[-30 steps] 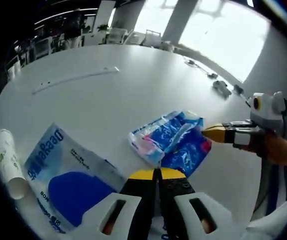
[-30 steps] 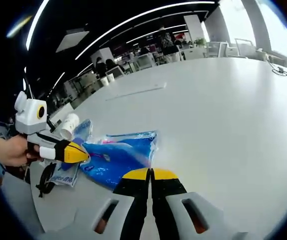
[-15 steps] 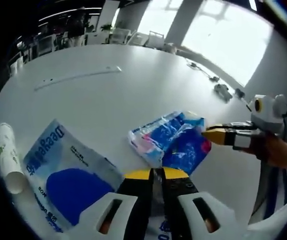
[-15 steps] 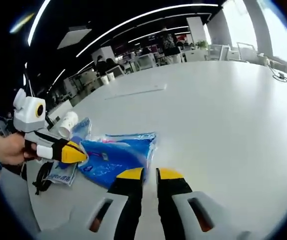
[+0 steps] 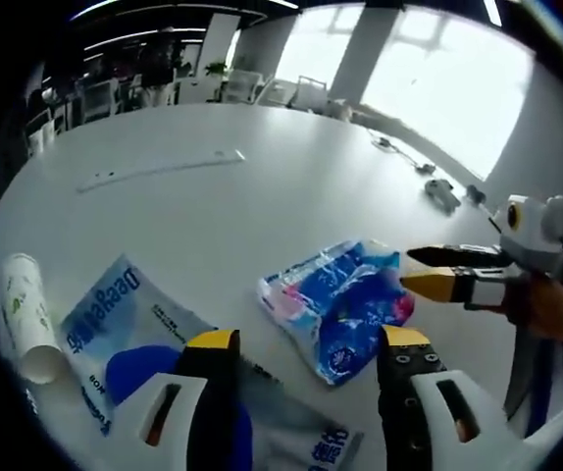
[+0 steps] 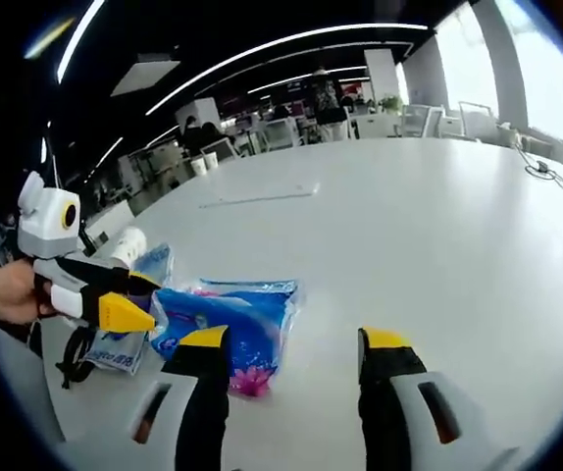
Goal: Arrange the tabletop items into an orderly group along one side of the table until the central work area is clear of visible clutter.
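Note:
A blue plastic pack (image 5: 345,299) with a pink and white end lies on the white table (image 5: 262,206). My left gripper (image 5: 307,339) is open just short of it, nothing between its jaws. Under the left jaw lies a flat light-blue bag (image 5: 129,329) with printed letters. A paper cup (image 5: 25,314) lies on its side at the far left. My right gripper (image 5: 424,270) comes in from the right, open, its tips at the pack's edge. In the right gripper view the right gripper (image 6: 294,340) stands open over the pack (image 6: 232,319), and the left gripper (image 6: 139,297) is open beside it.
A long white strip (image 5: 159,167) lies farther back on the table. A cable (image 5: 399,147) and a small dark object (image 5: 445,192) sit near the far edge. A black strap (image 6: 71,363) hangs by the near edge. Chairs and desks stand beyond the table.
Both grippers have gone from shut to open. The right one began parting half a second ago. The pack and the bag stay where they were.

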`<state>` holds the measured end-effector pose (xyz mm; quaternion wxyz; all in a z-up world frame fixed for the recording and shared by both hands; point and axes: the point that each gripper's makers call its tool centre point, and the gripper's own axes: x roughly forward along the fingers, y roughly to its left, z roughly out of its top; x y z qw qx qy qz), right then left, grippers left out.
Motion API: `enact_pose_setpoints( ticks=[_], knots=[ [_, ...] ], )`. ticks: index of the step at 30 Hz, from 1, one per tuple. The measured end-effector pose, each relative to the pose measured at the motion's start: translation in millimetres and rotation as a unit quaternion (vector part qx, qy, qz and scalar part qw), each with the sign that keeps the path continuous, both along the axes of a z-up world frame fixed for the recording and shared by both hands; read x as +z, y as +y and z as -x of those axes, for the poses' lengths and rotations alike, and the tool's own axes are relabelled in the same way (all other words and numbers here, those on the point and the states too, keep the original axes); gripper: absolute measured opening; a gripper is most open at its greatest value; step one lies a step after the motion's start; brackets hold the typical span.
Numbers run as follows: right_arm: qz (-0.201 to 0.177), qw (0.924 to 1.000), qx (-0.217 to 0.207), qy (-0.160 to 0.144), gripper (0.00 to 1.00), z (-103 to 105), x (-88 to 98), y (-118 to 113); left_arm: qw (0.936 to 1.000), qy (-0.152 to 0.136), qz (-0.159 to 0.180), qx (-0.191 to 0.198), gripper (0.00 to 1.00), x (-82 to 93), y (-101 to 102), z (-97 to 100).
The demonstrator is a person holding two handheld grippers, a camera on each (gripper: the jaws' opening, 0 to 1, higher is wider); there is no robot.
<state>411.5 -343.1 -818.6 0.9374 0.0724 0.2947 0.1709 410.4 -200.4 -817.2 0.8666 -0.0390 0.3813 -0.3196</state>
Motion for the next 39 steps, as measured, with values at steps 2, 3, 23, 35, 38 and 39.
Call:
enact_pose_setpoints(
  ticks=[2, 3, 23, 35, 38, 39],
  knots=[
    [0.002, 1.0000, -0.002, -0.002, 0.58, 0.9, 1.4, -0.7, 1.0000, 0.000, -0.001, 0.005, 0.60, 1.1, 1.8, -0.2],
    [0.000, 1.0000, -0.001, -0.001, 0.59, 1.5, 2.3, -0.1, 1.0000, 0.001, -0.002, 0.009, 0.66, 1.0, 3.0, -0.4],
    [-0.018, 0.9997, -0.013, 0.009, 0.74, 15.2, 20.4, 7.0, 0.9992, -0.005, -0.013, 0.037, 0.92, 20.2, 23.1, 4.8],
    [-0.015, 0.9998, -0.008, 0.006, 0.73, 25.3, 31.3, 12.4, 0.9989, -0.012, -0.016, 0.042, 0.88, 31.9, 36.4, 13.4],
    [-0.013, 0.9999, -0.008, 0.006, 0.72, 27.5, 33.3, 14.3, 0.9989, -0.013, -0.017, 0.043, 0.87, 35.5, 40.7, 16.1],
    [-0.013, 0.9999, -0.008, 0.007, 0.71, 27.8, 33.4, 14.6, 0.9988, -0.014, -0.018, 0.043, 0.87, 36.2, 42.2, 16.5]
  ],
)
